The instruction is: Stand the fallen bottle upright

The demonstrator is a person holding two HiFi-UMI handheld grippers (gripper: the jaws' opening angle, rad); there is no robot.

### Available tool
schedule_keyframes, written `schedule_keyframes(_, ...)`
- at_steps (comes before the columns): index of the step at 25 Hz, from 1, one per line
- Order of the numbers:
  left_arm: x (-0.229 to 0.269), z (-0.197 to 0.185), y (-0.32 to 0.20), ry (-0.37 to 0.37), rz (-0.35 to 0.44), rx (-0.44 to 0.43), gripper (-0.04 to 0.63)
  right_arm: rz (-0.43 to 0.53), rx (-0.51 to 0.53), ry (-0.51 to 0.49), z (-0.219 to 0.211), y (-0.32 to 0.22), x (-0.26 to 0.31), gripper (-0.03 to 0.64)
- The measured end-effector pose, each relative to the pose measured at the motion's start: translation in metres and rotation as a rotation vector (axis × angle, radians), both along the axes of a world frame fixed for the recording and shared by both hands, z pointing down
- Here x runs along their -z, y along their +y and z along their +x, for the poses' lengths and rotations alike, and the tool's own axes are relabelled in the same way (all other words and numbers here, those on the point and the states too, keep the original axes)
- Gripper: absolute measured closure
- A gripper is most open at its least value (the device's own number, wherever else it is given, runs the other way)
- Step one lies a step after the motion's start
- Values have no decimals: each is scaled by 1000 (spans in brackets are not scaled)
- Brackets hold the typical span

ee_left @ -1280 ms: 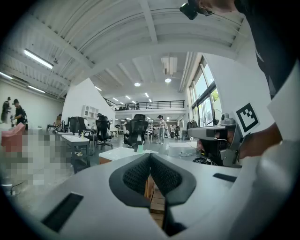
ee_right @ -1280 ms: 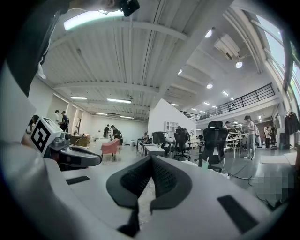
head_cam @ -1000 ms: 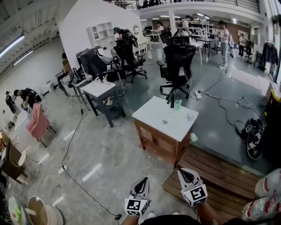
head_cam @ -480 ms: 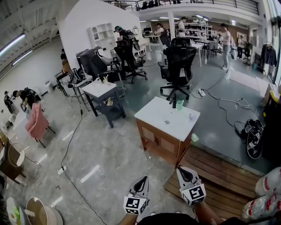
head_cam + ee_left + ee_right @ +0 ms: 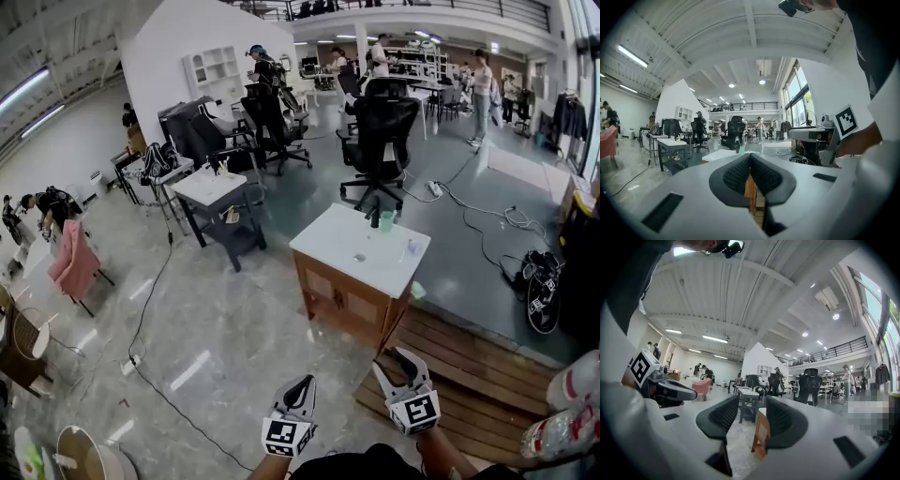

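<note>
two grippers down low. left gripper (image 5: 307,382) has its jaws pressed together on nothing, right gripper (image 5: 395,362) is opening up, nothing between its jaws either. further out, one white-topped cabinet (image 5: 349,246) carrying one green cup (image 5: 386,221), one dark upright thing (image 5: 374,217) and one small clear thing (image 5: 413,248) by its right edge, likely the bottle. too tiny to tell which way it lies.

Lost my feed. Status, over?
Left gripper shut, empty. Right gripper opening, empty. White-topped wooden cabinet ahead, not reached; fallen bottle too small to tell.
</note>
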State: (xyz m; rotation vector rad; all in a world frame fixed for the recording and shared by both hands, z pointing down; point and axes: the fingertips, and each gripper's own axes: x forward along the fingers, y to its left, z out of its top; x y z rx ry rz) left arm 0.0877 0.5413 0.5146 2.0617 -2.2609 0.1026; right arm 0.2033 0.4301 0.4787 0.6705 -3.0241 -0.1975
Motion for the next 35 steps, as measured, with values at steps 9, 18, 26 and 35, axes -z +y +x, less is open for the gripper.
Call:
schedule_keyframes(9,-6,-26,-6,10,-1,-7,578,-14,-69,-12,-23,-22,-10,64)
schedule_keyframes(18,-4,-70,-76,3,10,-25,578,-14,-131,51,-64,-104,-25,18)
schedule_keyframes(26,6,-118,-175,-10,-1,-66,578,-7,-147,17,-111,-197,-17,18)
schedule_keyframes(35,11,-147,-269,-20,-1,-65,578,-65,-154,70,-135,-290,-24,18)
